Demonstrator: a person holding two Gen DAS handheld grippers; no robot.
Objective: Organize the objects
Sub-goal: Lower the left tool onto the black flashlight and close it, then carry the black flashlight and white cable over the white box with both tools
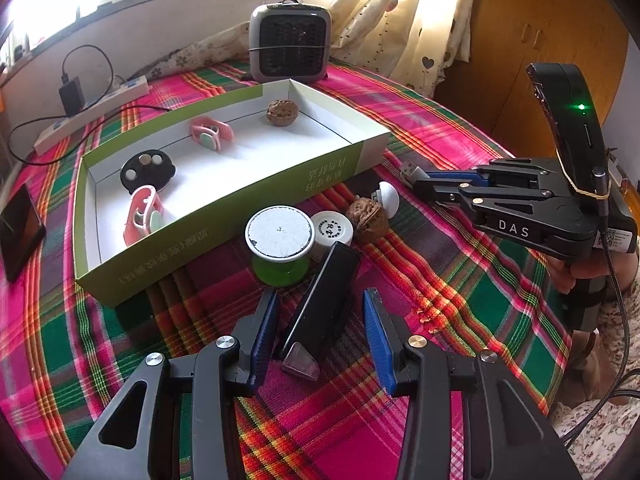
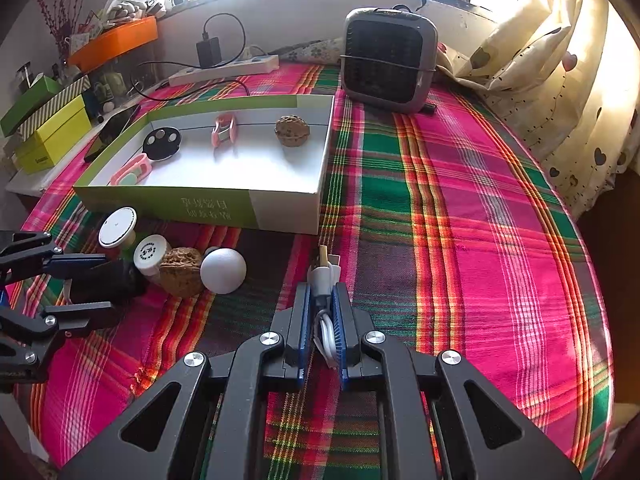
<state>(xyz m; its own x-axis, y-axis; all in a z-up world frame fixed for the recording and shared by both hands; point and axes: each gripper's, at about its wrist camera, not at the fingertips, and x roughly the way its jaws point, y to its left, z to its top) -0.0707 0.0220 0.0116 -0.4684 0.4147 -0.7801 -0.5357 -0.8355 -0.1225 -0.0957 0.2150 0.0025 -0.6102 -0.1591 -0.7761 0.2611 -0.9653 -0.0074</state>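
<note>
Left tool [image 1: 320, 336] straddles the black case [image 1: 324, 304] at lower centre, pads not yet pressing; it likely must close, then lift toward the box [image 1: 224, 200]. Right tool [image 2: 320, 320] clamps a white cable [image 2: 322, 280].

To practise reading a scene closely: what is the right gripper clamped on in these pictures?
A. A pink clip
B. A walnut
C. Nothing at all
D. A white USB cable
D. In the right wrist view the right gripper has its blue pads pressed against a white USB cable, its plug sticking out ahead of the fingertips, above the plaid cloth.
</note>
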